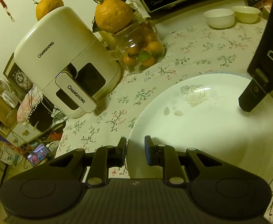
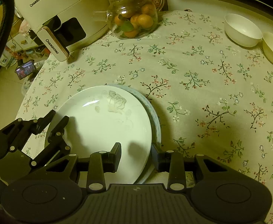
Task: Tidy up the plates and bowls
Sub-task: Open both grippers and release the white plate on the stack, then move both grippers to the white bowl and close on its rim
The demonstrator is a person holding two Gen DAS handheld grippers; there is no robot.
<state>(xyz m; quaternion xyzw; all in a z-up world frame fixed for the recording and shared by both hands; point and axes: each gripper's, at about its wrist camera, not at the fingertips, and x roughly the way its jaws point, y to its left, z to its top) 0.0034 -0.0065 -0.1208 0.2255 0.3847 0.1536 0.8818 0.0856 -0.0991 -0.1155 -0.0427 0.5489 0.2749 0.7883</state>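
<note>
We work on the table point(image 2: 192, 71), floral cloth all over it. The plate point(image 2: 102, 123) with the rose print sits at 7 o'clock in the right view, stacked on a second plate point(image 2: 156, 119) whose blue-edged rim peeks out from 1 to 5 o'clock. Two bowls point(image 2: 242, 29) sit touching each other at 1 o'clock, well apart from the plates.

The right gripper point(image 2: 136, 156) is parted, jaws straddling the near-right rim of the stack: one finger over the top plate, the other outside both rims. The left gripper point(image 1: 135, 149) is also parted, straddling the top plate's left rim, one finger off the plate, one over it. Neither bites yet, as far as we can tell.

Step in hand, we judge: seating or squaring the top plate on the lower one. To do it well we keep both grippers low at opposite rims, nudge the top plate toward 2 o'clock so it centres, and close only on the rim edge, not on both plates at once. Glazed plates probably slide easily, so slow pushes.

View differences: the right view shows the lower plate's offset and both grippers together; in the left view the lower plate is barely a blue sliver. The left view shows the fryer point(image 1: 65, 56) whole, the big citrus point(image 1: 114, 15) on the jar point(image 1: 140, 52), and only a dark finger of the right gripper at 3 o'clock.
</note>
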